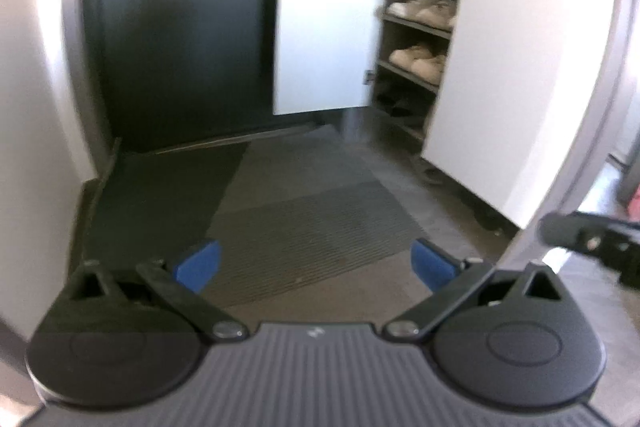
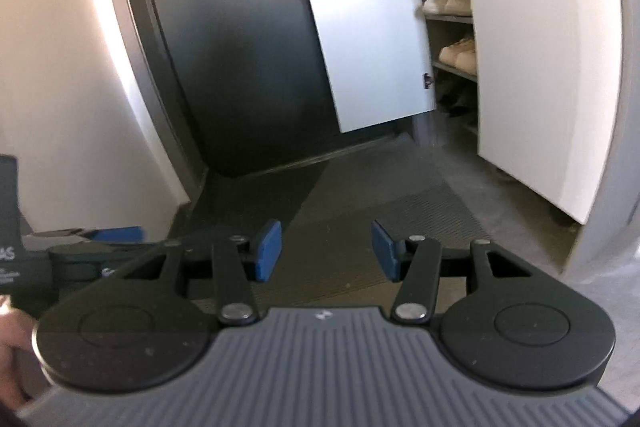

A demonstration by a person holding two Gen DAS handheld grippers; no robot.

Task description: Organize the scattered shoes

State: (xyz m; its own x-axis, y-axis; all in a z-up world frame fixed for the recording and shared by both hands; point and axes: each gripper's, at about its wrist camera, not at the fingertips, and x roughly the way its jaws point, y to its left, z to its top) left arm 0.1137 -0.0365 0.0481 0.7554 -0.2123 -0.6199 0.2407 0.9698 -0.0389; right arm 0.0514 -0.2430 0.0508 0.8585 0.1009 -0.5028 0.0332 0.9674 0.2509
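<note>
Both grippers, left (image 1: 316, 267) and right (image 2: 326, 251), empty, jaws spread, held low over the door mat (image 1: 304, 211). Shoes (image 1: 424, 7) sit paired on shelves in the far-right cabinet (image 1: 520, 67), doors wide for access. No loose shoe visible on the floor.

Both fisheye views are soft throughout, with a slight smear that blurs the sneakers (image 1: 430, 9) on the cabinet shelves into pale shapes. Bright light falls on the white cabinet doors (image 1: 524, 67) and the wall (image 2: 68, 75) at the left edge, which nearly wash out, while the dark door (image 1: 184, 27) carries only a dull grey sheen. The ribbed floor mat (image 1: 304, 211) shows a lighter diagonal band against a shaded left corner. The lowest shelf (image 2: 456, 99) is too dim to read. Straight edges bow strongly toward the frame borders, and the corners darken to black.
</note>
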